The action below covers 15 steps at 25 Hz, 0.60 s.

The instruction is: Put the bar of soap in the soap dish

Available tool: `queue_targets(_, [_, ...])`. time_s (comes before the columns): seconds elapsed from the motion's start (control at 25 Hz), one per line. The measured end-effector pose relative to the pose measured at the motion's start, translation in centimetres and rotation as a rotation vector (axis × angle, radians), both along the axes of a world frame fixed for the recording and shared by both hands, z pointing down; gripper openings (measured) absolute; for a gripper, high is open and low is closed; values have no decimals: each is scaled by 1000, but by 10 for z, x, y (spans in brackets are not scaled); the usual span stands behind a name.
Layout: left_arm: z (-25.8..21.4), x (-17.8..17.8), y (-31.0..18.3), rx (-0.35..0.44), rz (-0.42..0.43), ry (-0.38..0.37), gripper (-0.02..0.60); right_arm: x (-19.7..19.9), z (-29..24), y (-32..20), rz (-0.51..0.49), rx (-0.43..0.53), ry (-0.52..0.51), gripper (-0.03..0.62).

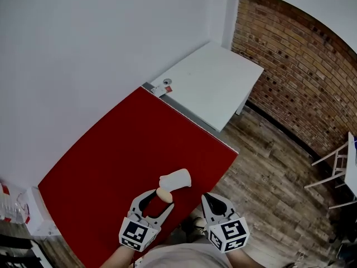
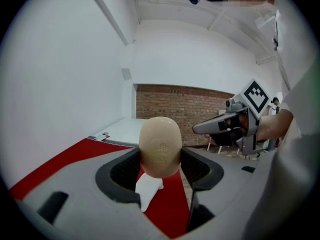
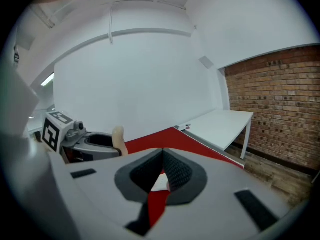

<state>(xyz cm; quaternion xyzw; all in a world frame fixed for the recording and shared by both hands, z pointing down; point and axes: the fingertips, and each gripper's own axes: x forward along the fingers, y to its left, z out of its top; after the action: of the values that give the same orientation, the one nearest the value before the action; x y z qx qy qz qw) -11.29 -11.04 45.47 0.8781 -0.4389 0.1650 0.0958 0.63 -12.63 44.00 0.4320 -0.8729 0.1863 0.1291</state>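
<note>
The soap (image 2: 160,146) is finished smooth and matt, with a faint embossed mark. The left gripper (image 2: 160,155) is moulded in matt grey plastic and lined with black ribbed pads (image 2: 197,168). The red table (image 1: 111,161) is smooth. The wall (image 1: 295,66) is built of rough brick, and the floor (image 1: 268,177) is laid in grained wood.

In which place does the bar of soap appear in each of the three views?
Head view: lower centre, bar of soap held in the left gripper.
Left gripper view: centre, clamped between the jaws.
Right gripper view: left of centre, small.
Shared landmark: the red table.
</note>
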Motion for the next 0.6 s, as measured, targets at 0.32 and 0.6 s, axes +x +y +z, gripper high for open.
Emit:
queue_targets(0.32, [53,5,-42,-63,153,-163,261,-10,29,-9,-1,-46,-30,6])
queue_targets(0.6, [116,20,-66,-182,262,-236,261,-8,48,-15,29,-95,-66,6])
